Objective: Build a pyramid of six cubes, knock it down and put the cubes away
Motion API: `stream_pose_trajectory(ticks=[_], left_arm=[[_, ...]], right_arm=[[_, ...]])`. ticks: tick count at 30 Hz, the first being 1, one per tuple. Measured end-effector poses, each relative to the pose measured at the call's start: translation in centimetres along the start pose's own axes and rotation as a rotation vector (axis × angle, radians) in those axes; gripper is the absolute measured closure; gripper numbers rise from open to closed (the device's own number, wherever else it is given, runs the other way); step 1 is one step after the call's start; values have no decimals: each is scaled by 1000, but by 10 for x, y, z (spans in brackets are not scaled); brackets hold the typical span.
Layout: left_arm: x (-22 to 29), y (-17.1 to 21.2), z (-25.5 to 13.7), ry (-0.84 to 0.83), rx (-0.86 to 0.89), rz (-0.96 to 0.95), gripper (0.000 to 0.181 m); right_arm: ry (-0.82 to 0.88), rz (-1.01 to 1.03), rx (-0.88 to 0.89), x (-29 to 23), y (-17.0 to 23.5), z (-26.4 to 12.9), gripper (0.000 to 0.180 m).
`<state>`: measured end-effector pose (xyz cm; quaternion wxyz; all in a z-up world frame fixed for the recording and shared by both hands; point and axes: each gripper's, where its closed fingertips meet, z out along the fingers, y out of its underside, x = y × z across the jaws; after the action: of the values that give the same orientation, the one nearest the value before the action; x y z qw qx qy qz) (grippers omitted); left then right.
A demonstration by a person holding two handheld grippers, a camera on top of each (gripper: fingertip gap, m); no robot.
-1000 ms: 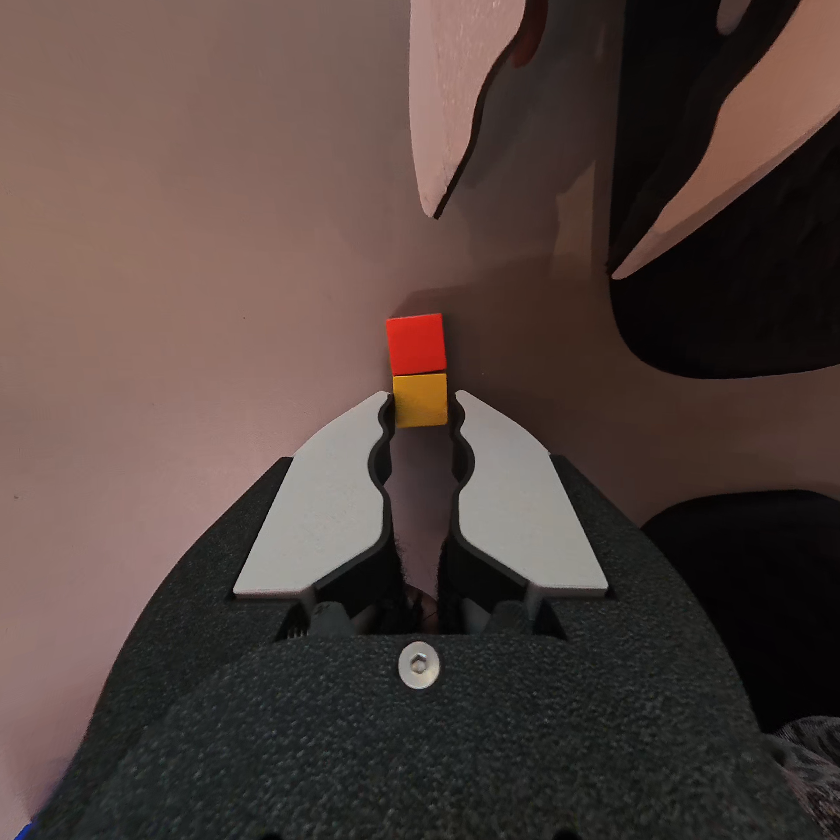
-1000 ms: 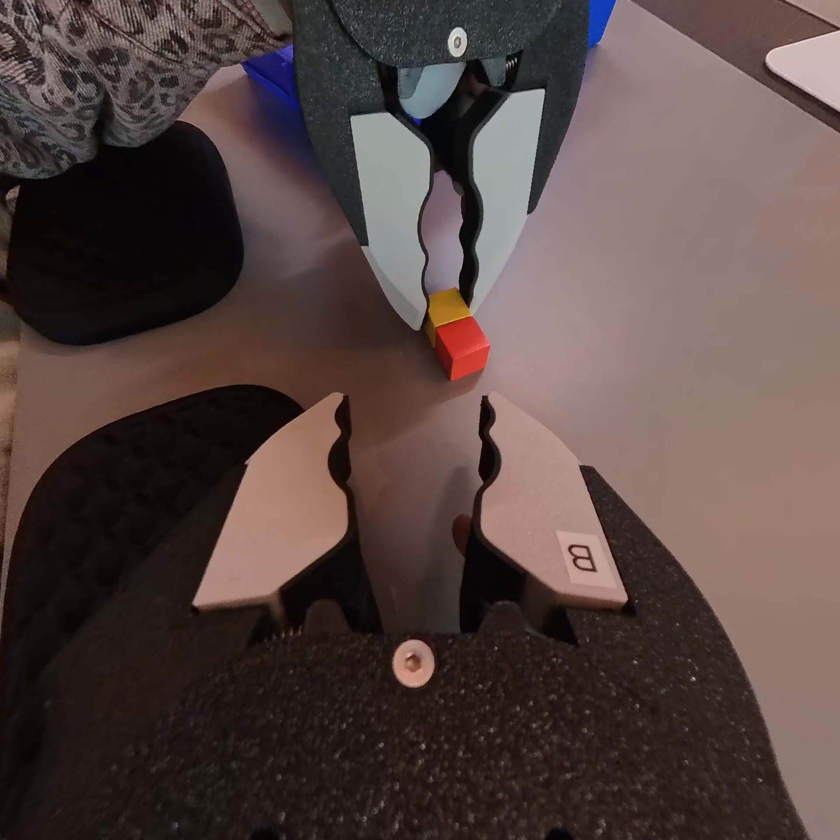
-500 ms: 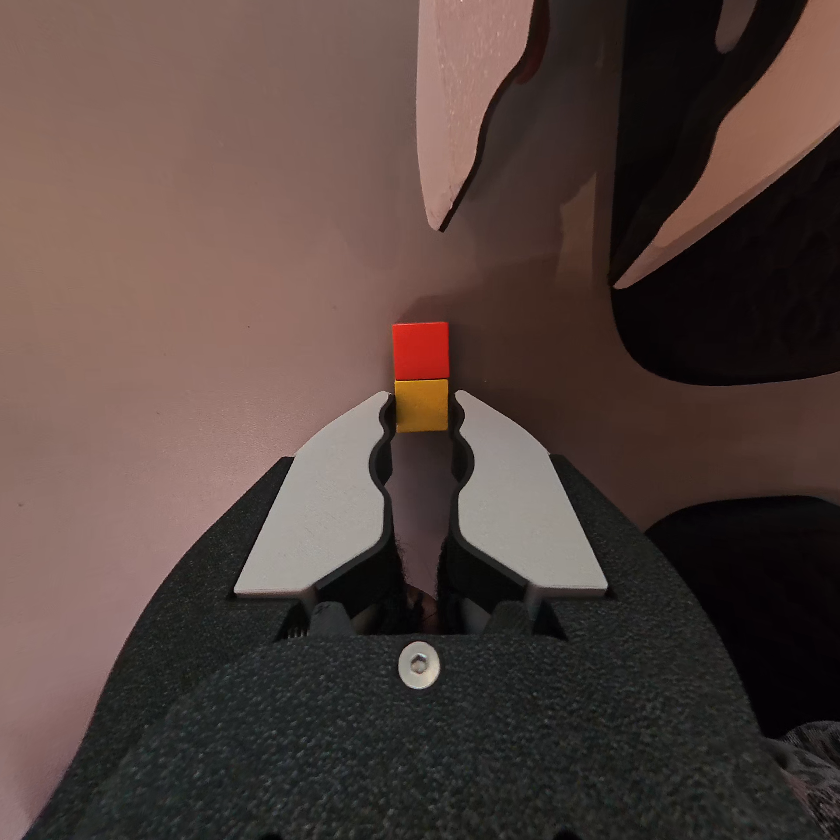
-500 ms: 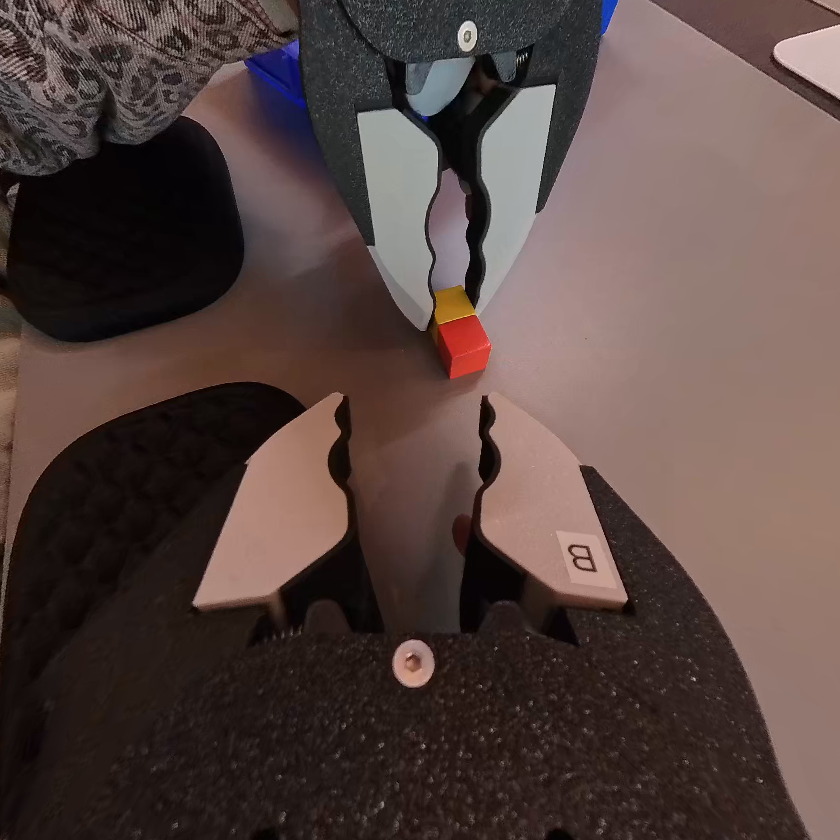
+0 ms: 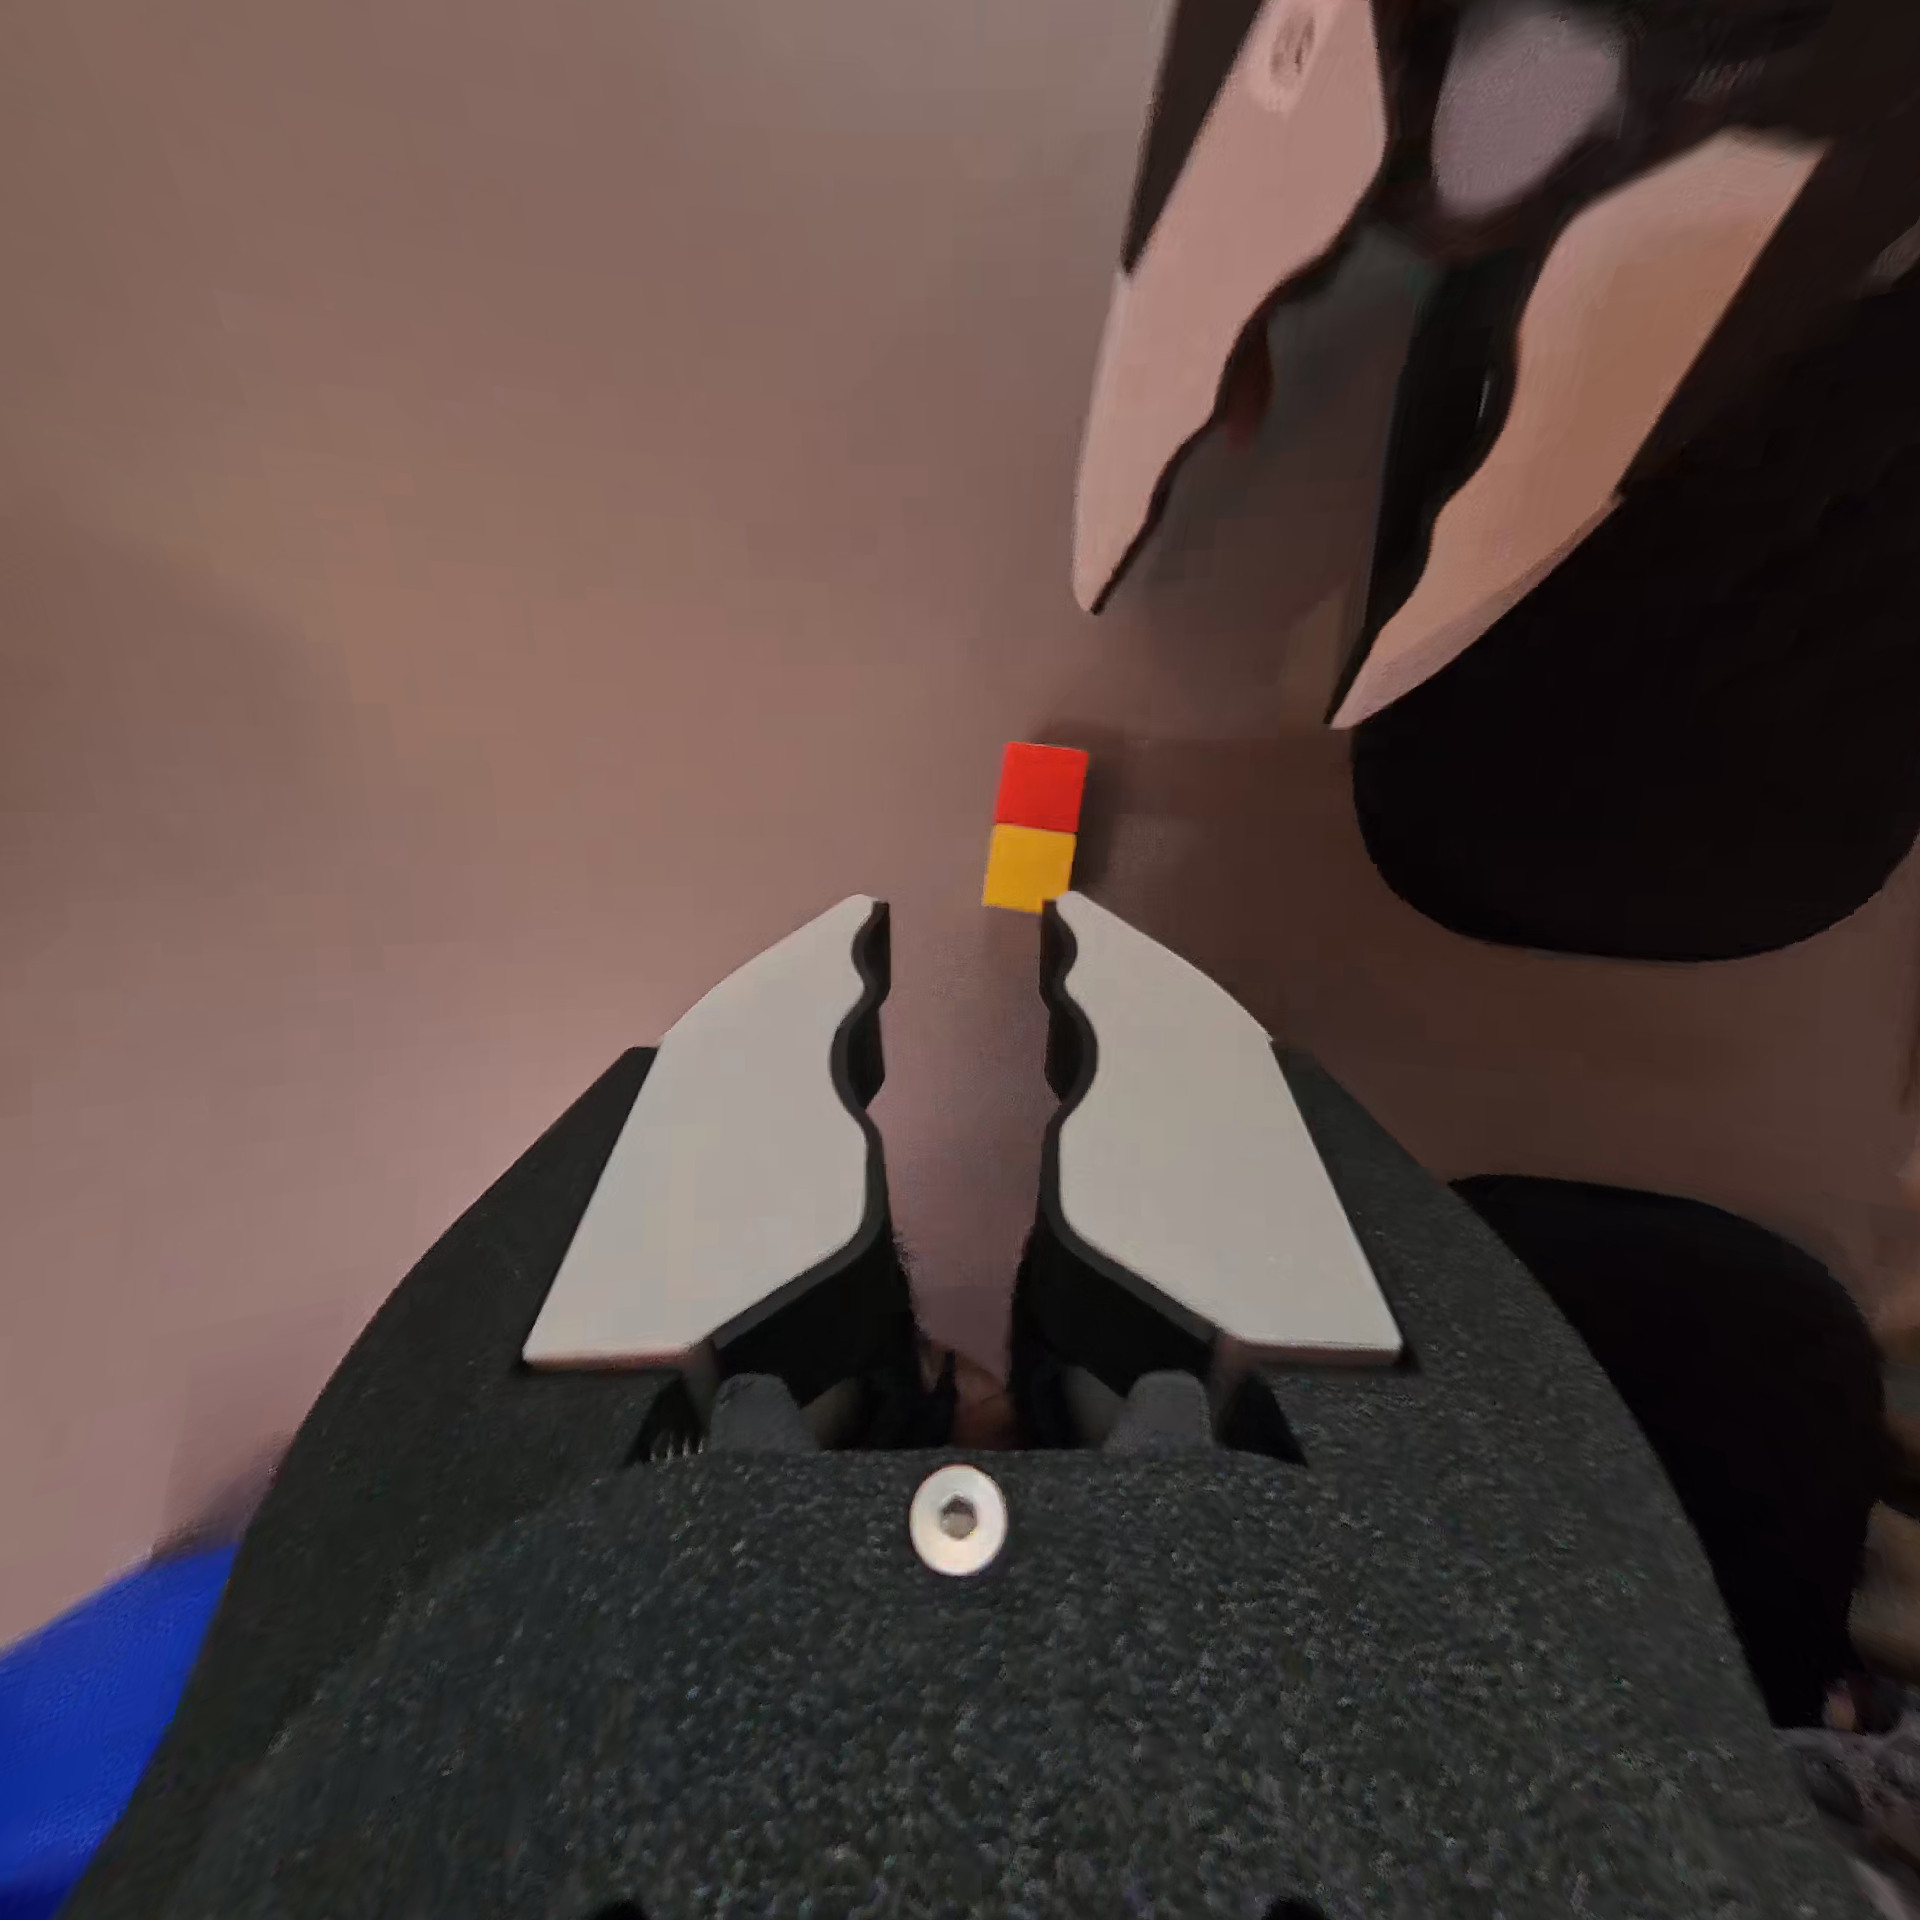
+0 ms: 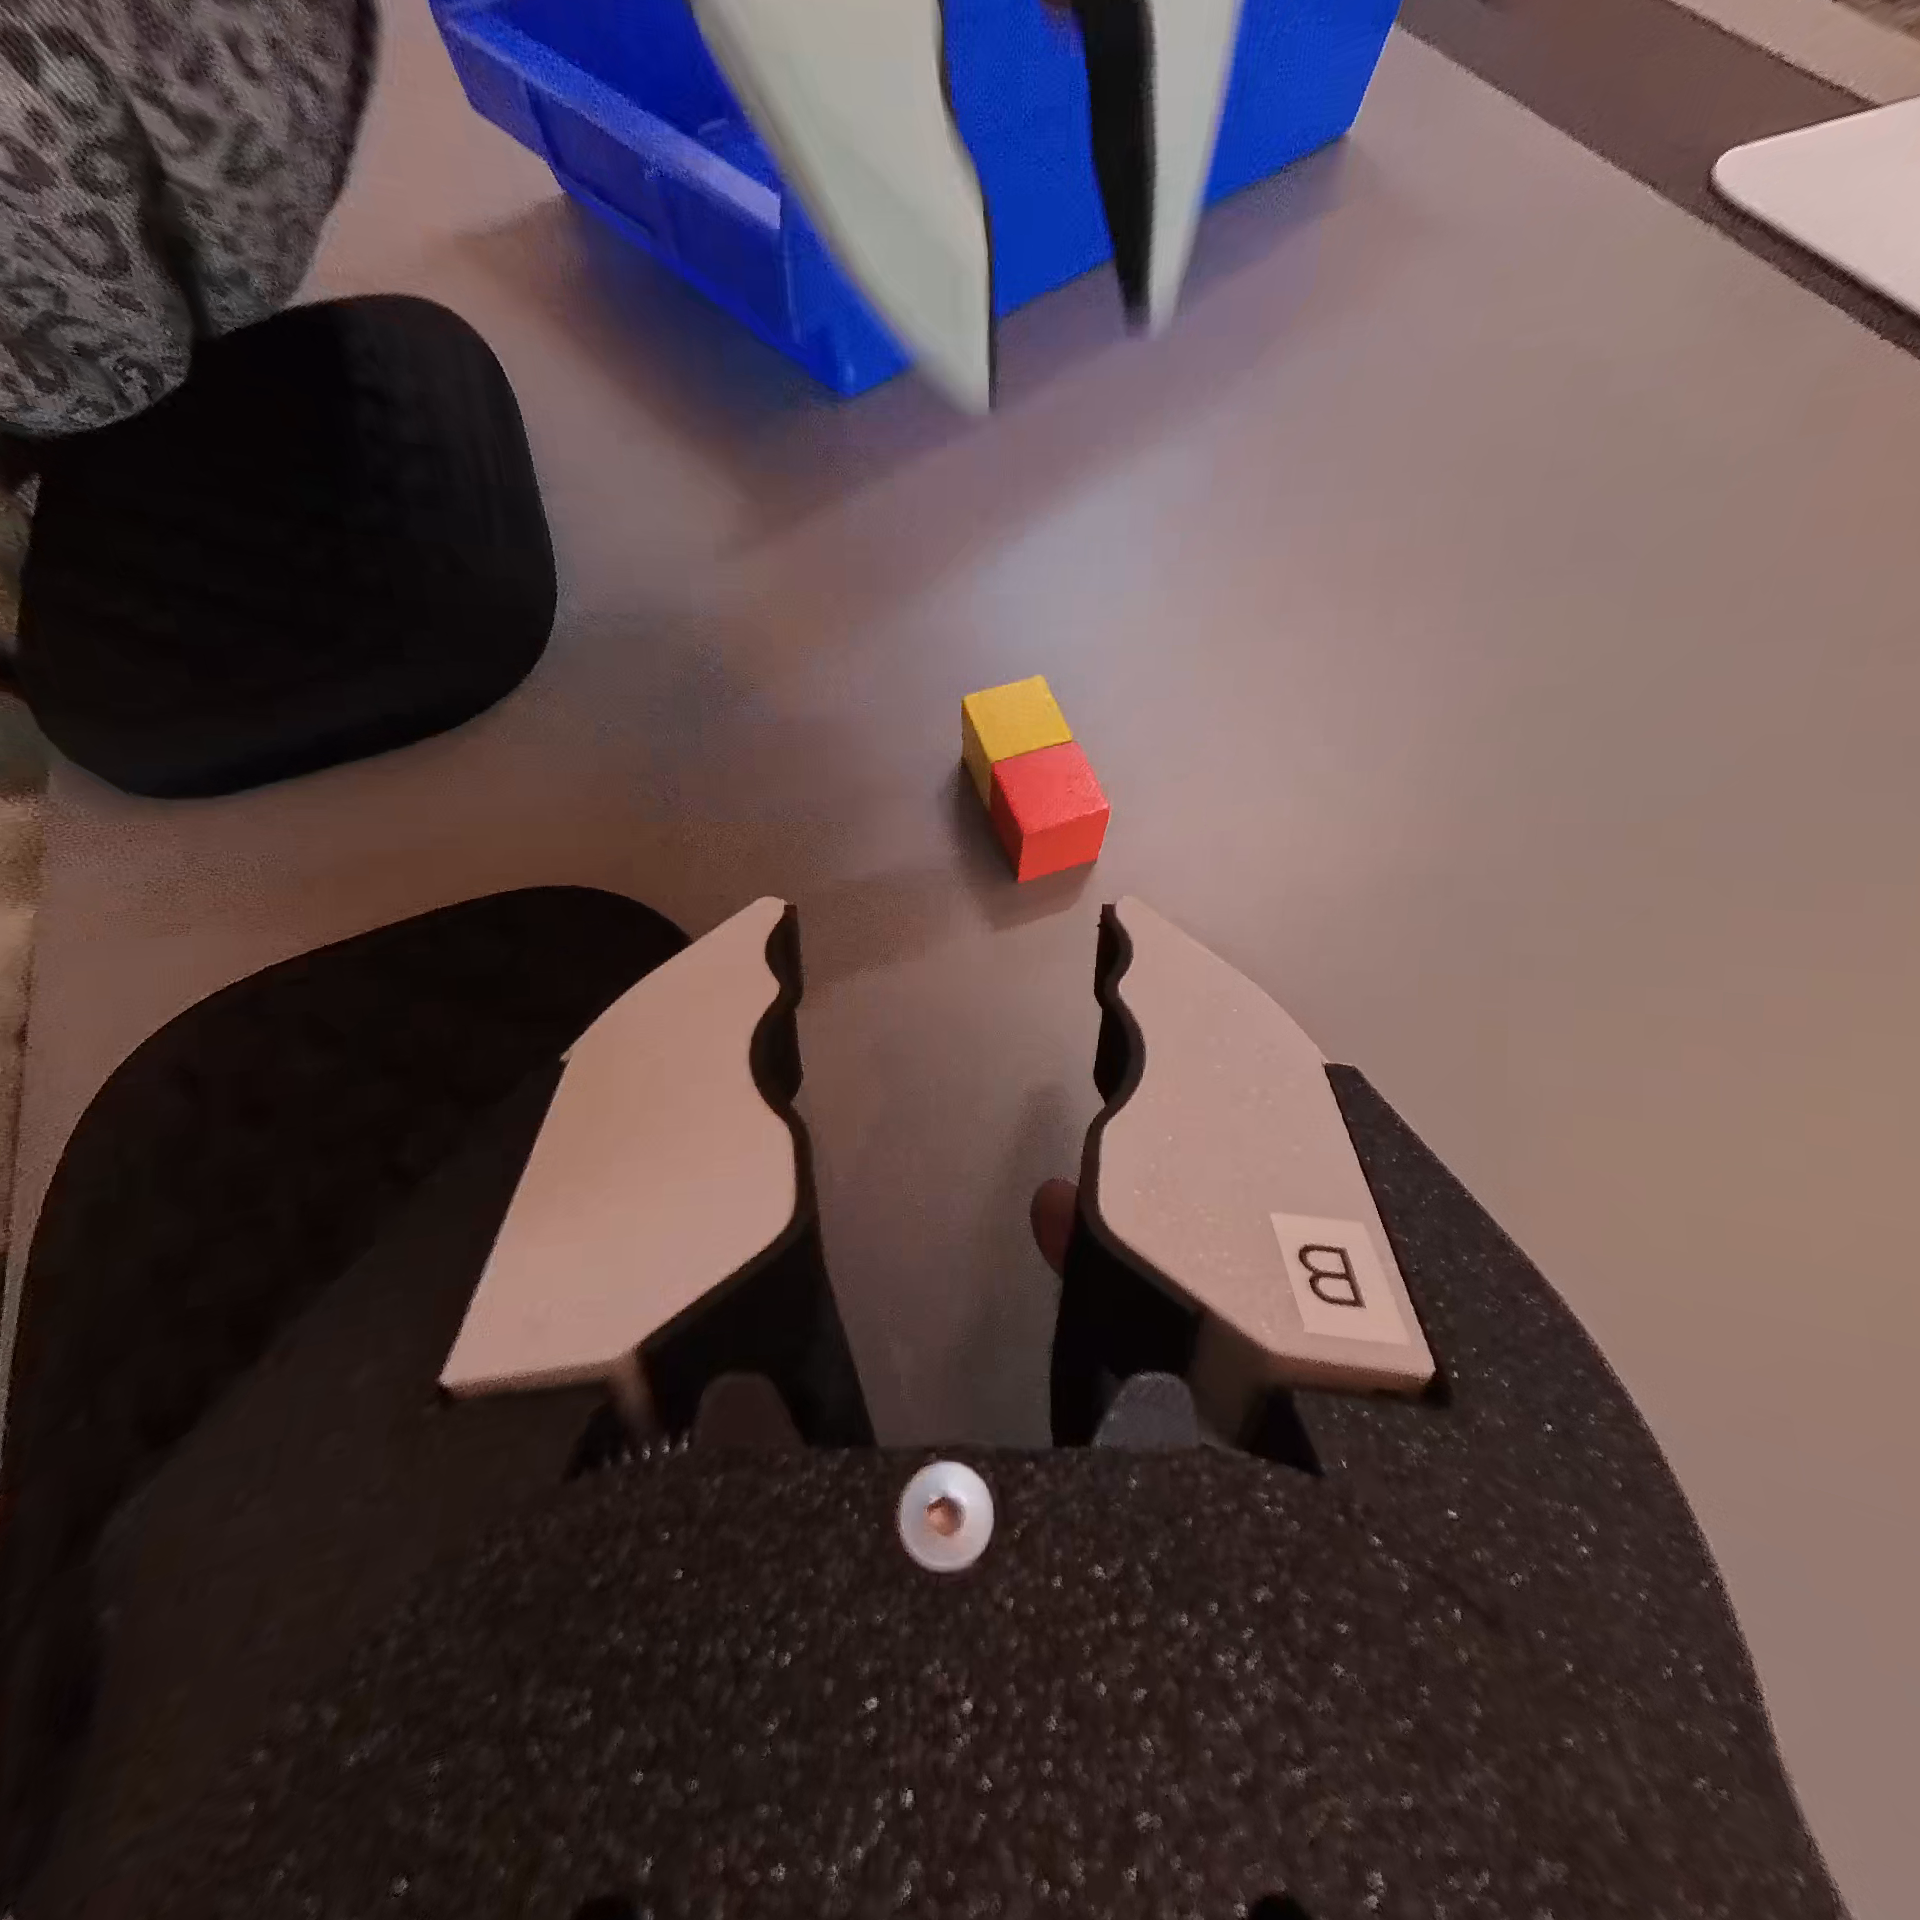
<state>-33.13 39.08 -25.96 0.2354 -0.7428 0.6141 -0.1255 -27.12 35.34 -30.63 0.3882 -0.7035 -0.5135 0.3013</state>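
Blue plastic bin sits at twelve o'clock on the grey table; centred there, the yellow cube touches the red cube. Both the left gripper and right gripper are spread, empty. The bottom row looks barely begun; fetching a third cube seems next.

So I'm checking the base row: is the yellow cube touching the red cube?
Yes, in the right wrist view the yellow cube sits flush against the red cube on the table, with no gap between them.

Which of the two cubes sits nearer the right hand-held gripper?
The red cube. It lies just beyond the right hand-held gripper, with the yellow cube touching its far side, toward the blue bin.
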Motion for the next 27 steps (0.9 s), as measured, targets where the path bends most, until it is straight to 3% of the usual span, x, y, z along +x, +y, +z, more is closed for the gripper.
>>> stream_pose_trajectory(ticks=[3,6,9,12,16,27], left_arm=[[-28,26,-85,-231,85,-165,154],[-48,112,-134,-354,-91,-381,153],[-55,201,-132,-300,-352,-535,151],[-58,252,-109,-216,-471,-653,154],[-52,259,-89,-151,-481,-624,151],[-57,280,-86,-175,-582,-656,150]], right_arm=[[16,3,23,2,-4,-3,125],[22,-7,27,2,-6,-4,126],[30,-17,12,3,-4,-3,126],[39,-24,13,4,-4,-3,127],[45,-2,7,8,-1,-2,127],[33,-12,-38,5,6,2,128]])
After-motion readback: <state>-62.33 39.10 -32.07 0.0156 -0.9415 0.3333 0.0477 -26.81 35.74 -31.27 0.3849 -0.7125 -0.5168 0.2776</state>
